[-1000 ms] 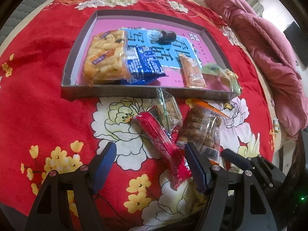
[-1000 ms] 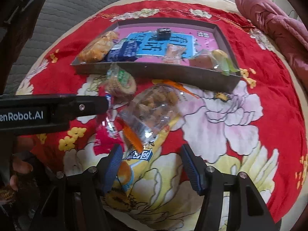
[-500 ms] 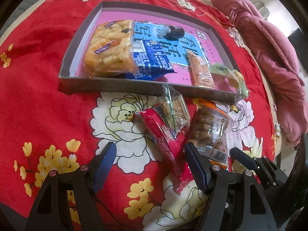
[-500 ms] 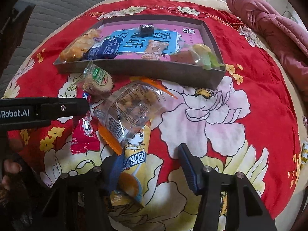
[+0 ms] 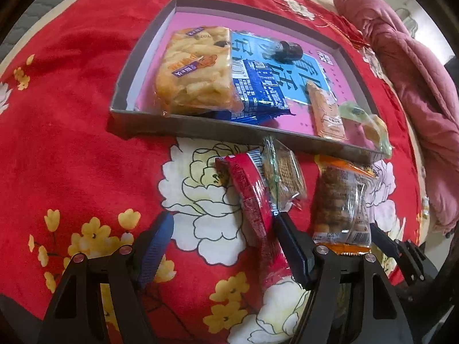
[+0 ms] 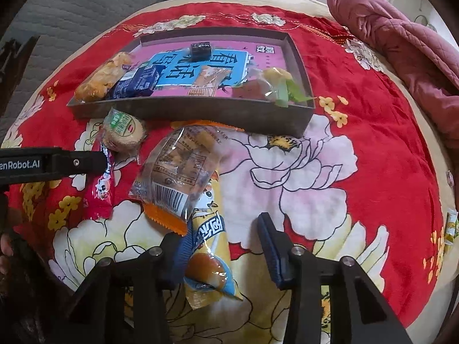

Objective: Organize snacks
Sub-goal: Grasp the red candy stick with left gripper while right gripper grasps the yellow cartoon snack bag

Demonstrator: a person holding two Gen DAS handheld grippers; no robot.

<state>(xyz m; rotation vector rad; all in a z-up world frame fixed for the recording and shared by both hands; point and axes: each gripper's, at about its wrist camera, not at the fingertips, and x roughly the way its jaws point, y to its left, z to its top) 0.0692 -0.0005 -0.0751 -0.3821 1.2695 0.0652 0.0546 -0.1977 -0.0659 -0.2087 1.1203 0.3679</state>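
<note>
The left gripper (image 5: 223,240) is spread wide and grasps nothing; its right finger (image 5: 292,246) lies against the right edge of the red snack bar (image 5: 252,200), whose lower part sits in the gap between the fingers. The bar is a long, narrow, shiny red wrapper lying flat on the red flowered cloth (image 5: 71,149), its long axis running from the tray (image 5: 229,133) down toward the gripper, tilted slightly leftward at the far end.

The right gripper (image 6: 223,246) is also released and wide open. Its left finger (image 6: 180,255) touches the yellow snack pack (image 6: 209,243), which lies between the fingers with its long axis pointing away toward the tray. A clear bag of nuts (image 6: 180,169) with an orange serrated edge overlaps the yellow pack's far end.

A round cracker pack (image 6: 123,132) rests just in front of the tray's near wall, touching the red bar's far end. Inside the tray lie a yellow chip bag (image 5: 195,71), a blue packet (image 5: 255,91) and a small tan packet (image 5: 327,114).
</note>
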